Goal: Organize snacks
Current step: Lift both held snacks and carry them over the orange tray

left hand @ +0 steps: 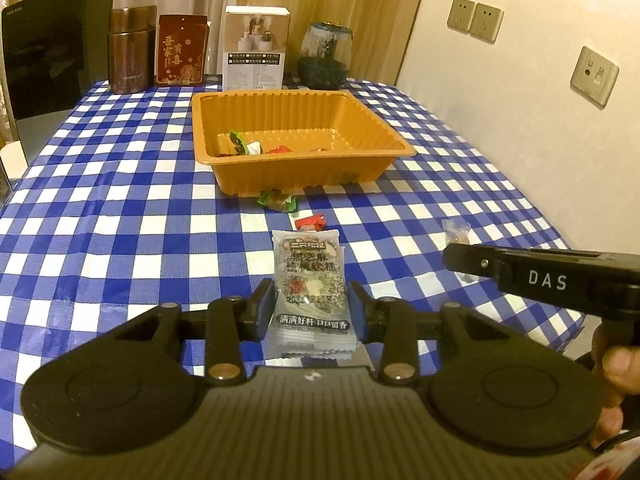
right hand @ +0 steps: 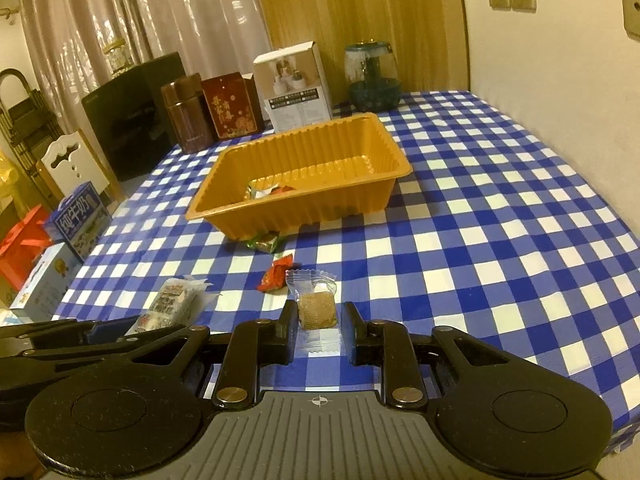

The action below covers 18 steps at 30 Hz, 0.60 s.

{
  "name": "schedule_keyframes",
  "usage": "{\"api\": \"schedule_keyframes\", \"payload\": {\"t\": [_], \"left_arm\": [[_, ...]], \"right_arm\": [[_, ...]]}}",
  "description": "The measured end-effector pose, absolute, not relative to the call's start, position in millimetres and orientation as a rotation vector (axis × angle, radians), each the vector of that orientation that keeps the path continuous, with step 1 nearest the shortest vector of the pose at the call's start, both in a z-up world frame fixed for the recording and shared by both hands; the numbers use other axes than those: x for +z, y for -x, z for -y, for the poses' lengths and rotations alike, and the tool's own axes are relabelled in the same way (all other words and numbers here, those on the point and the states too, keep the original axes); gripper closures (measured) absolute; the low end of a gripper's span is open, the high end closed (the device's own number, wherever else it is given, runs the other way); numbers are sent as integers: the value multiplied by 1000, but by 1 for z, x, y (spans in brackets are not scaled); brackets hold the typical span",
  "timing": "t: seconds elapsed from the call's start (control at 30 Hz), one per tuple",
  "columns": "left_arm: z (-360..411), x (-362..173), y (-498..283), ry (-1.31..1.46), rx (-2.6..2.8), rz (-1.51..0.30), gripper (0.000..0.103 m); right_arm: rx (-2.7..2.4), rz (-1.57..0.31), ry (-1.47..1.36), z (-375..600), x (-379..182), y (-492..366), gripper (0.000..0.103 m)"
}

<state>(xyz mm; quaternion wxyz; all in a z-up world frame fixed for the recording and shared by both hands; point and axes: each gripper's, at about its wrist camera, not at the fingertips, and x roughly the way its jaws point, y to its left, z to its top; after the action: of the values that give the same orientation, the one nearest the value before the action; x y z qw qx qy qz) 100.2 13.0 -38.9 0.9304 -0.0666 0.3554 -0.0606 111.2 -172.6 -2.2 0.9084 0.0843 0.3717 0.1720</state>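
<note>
An orange plastic tray sits mid-table with several wrapped snacks inside. My left gripper has its fingers on both sides of a clear snack packet with dark printing, which also shows in the right wrist view; contact looks made. My right gripper straddles a clear packet holding a tan cake, with gaps beside its fingers; that packet also shows in the left wrist view. A green-wrapped candy and a red-wrapped candy lie in front of the tray.
Blue-and-white checked cloth covers the table. At the back stand a black box, brown tin, red tin, white box and glass jar. Cartons sit off the left edge. Wall on the right.
</note>
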Motion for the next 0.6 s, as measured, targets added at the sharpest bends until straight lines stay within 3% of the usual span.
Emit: {"api": "schedule_keyframes", "payload": {"t": [0.6], "left_arm": [[-10, -28, -103, 134, -136, -710, 68]], "right_arm": [[355, -755, -170, 174, 3, -112, 79]]}}
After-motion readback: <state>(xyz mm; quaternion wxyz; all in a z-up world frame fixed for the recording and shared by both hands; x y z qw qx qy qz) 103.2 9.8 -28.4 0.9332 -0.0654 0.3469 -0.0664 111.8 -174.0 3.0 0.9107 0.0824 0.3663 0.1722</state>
